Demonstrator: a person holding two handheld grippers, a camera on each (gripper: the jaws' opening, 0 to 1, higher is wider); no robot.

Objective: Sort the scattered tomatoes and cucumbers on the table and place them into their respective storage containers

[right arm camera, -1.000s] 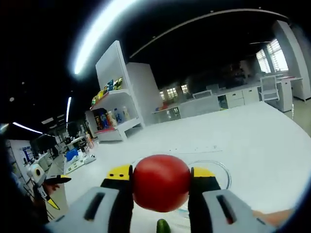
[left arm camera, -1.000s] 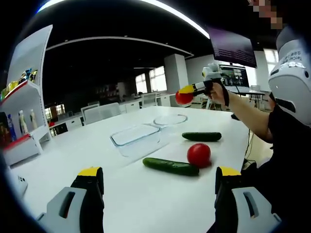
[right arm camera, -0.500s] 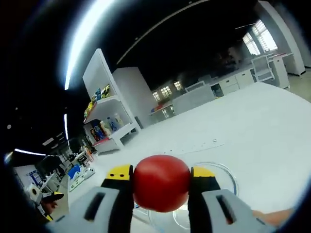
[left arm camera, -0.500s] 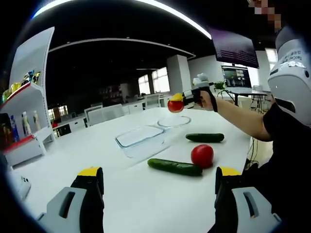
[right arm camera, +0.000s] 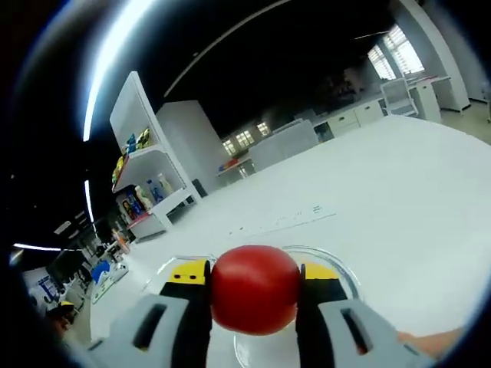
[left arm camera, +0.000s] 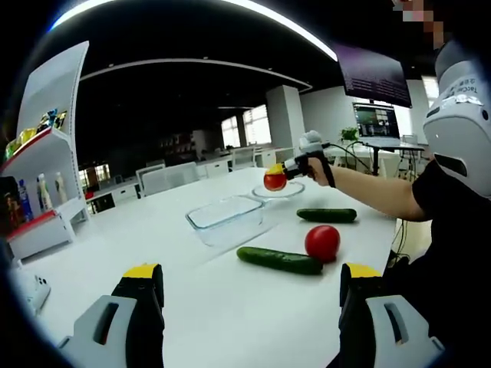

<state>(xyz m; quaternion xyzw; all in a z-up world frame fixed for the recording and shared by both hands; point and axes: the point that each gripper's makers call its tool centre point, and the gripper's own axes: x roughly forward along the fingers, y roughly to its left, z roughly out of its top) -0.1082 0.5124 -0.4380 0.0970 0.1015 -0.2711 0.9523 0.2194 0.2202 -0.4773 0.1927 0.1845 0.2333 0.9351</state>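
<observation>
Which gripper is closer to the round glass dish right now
Right. The right gripper, shut on a tomato, is just over the round glass dish. The left gripper is open at the near table edge, far from it.

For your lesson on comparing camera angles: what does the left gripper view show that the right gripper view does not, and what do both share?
Left gripper view alone: two cucumbers, near and far, a loose tomato, the rectangular glass container, and the open left tool.

Right gripper view alone: the held tomato seen close up between its tool's jaws.

Shared: the right tool shut on that tomato, the round glass dish, the white table, and the shelf unit.
</observation>
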